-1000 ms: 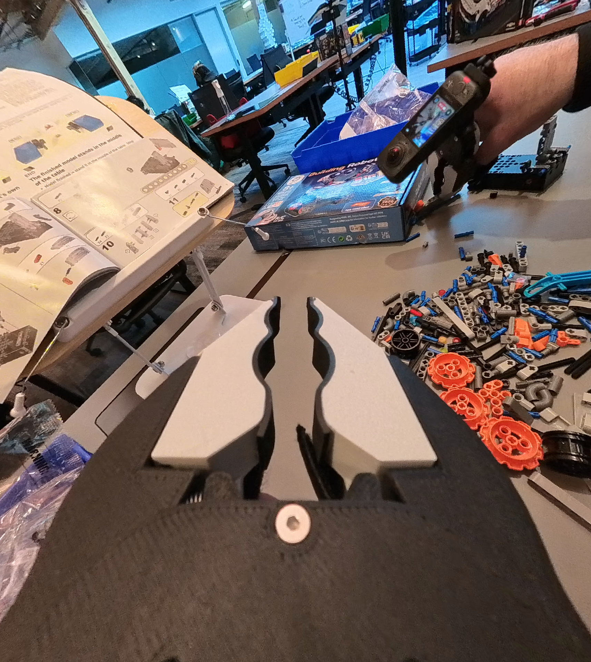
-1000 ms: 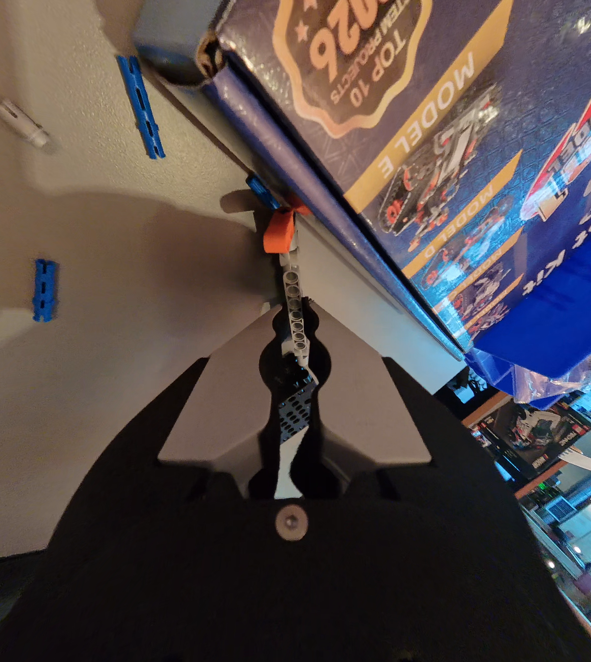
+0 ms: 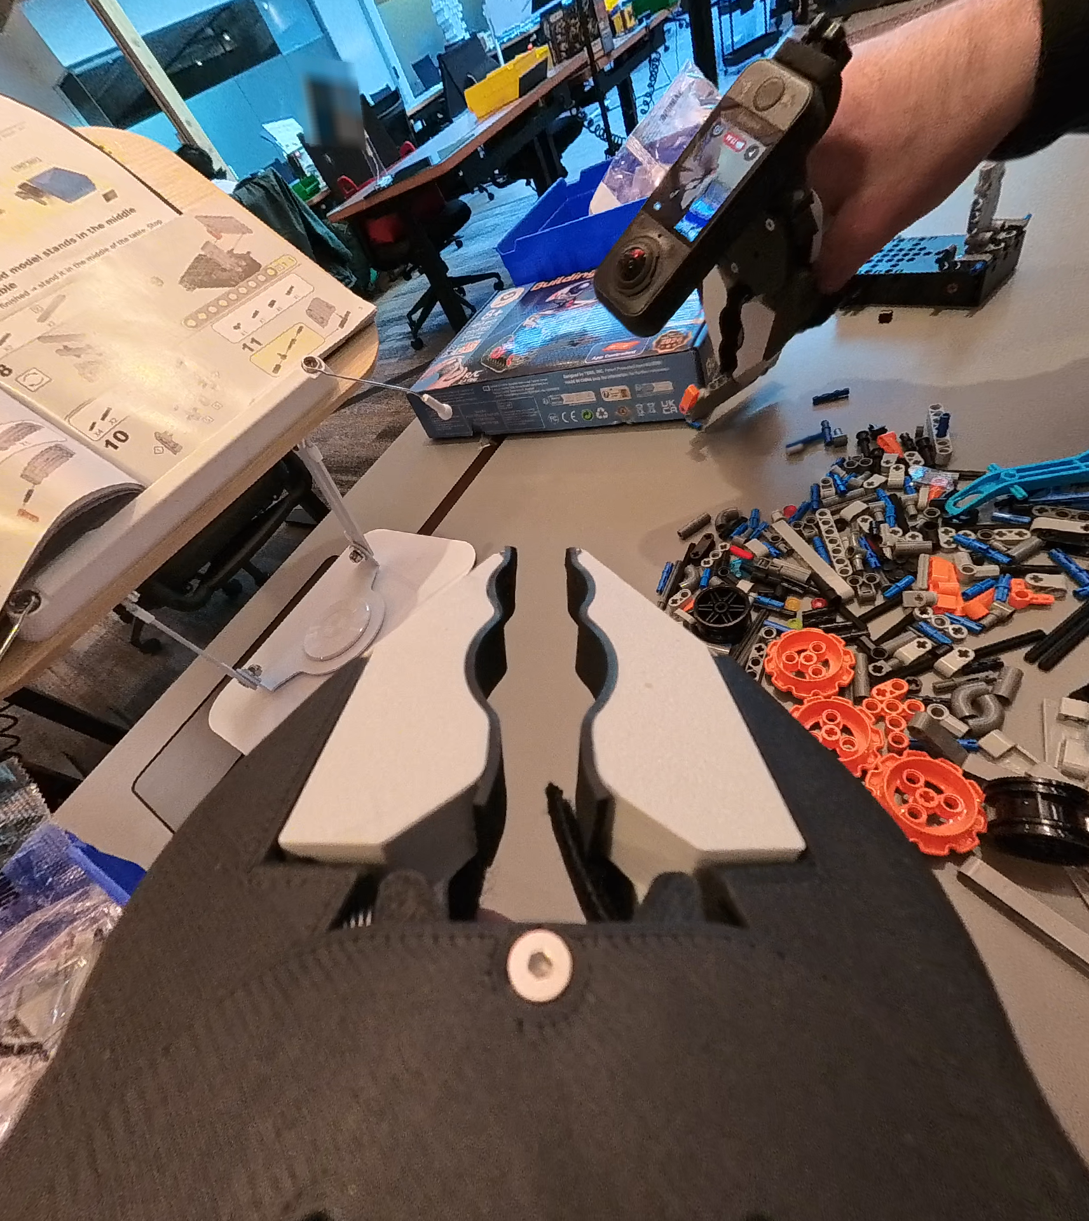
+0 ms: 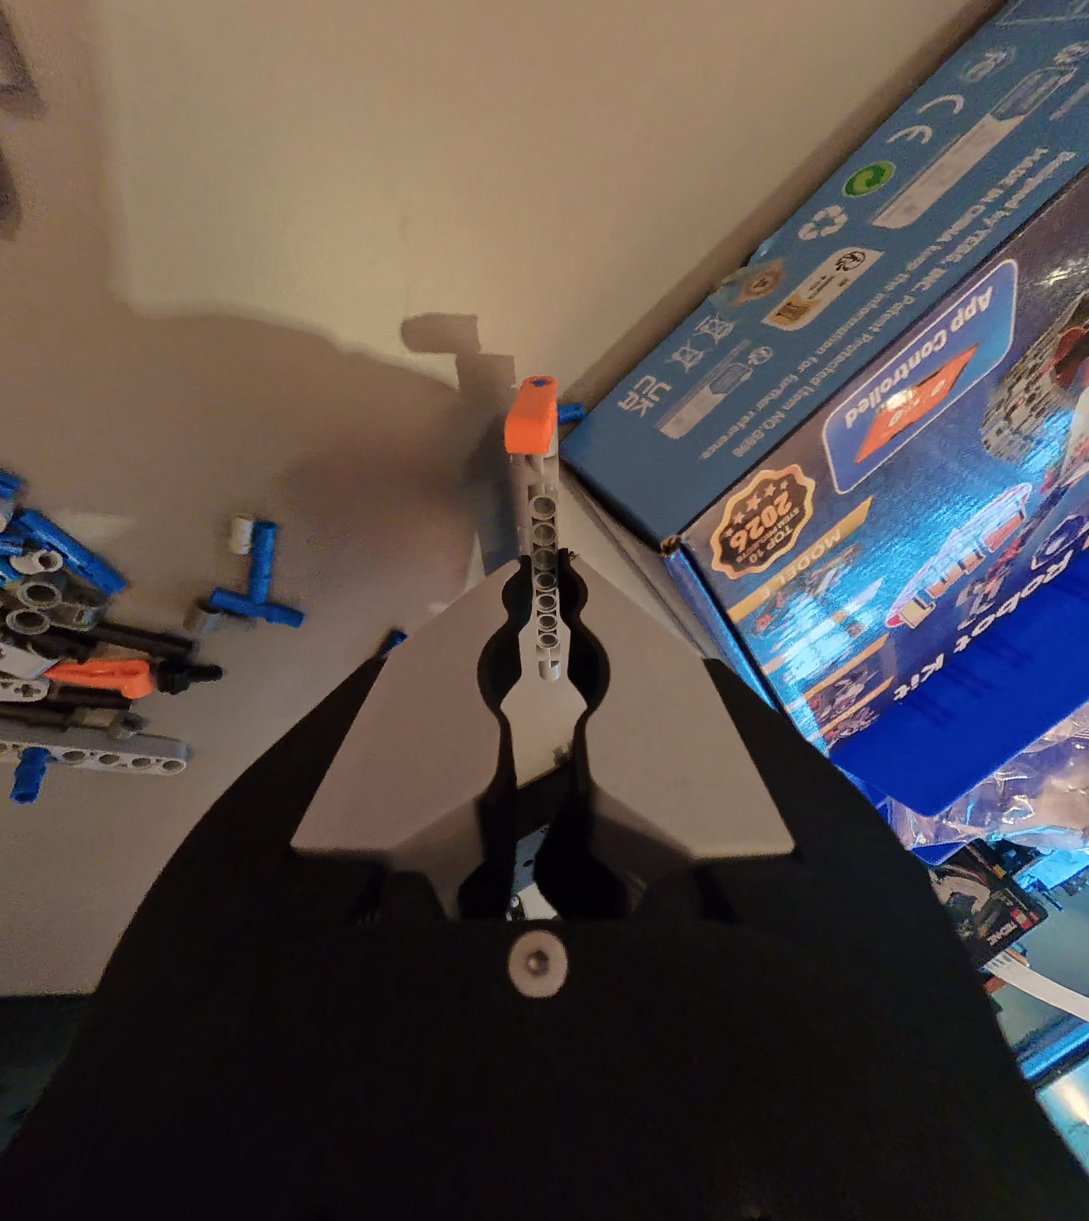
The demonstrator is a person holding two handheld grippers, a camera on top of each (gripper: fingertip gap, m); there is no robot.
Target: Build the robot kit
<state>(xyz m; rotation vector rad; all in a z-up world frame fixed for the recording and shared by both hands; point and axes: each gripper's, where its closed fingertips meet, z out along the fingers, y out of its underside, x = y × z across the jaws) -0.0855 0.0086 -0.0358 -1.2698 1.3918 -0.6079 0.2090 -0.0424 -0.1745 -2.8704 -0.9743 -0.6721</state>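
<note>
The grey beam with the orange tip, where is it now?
The grey beam sits pinched in the right hand-held gripper, its orange tip beside the corner of the blue box, above the table.

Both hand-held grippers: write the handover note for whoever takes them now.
Left hand-held gripper: open, empty, above bare grey table, beside the white book-stand base.
Right hand-held gripper: shut on a grey holed plastic beam with an orange end piece, tip beside the blue cardboard kit box corner.
Loose pile of blue, grey, black and orange plastic parts lies right of the left gripper.
Done and left: cannot tell from these views.
</note>
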